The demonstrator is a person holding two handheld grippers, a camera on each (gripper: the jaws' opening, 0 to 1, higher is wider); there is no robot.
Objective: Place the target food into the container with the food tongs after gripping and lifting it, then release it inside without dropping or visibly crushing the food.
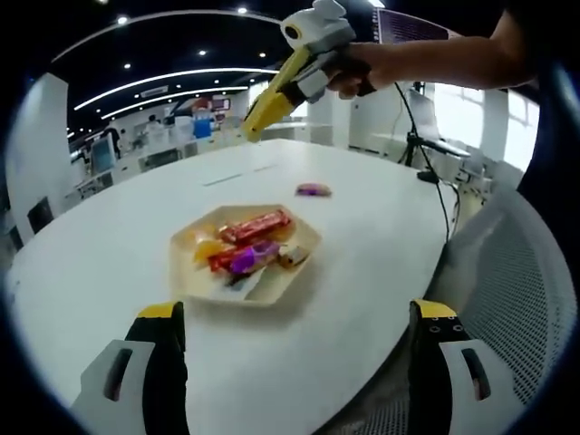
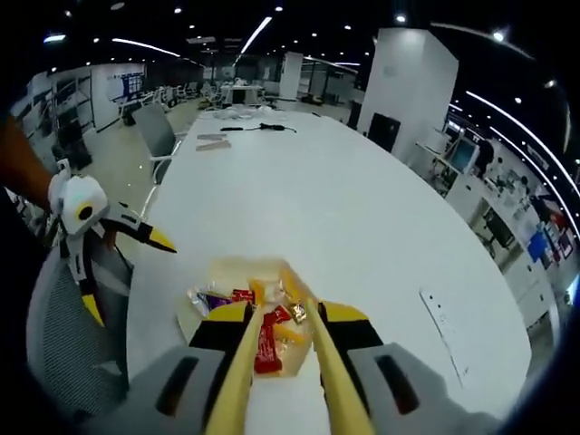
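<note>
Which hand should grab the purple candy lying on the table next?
Probably the right. Its hand-held gripper holds the tongs, raised above the table, not far from the candy. The left hand-held gripper is open and empty, behind the tray.

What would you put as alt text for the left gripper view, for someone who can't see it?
A pale hexagonal tray of wrapped snacks sits on a white table, between the open left tool rising from the bottom edge. A purple wrapped candy lies apart beyond it, and the right tool, holding yellow tongs, is raised above the table.
</note>
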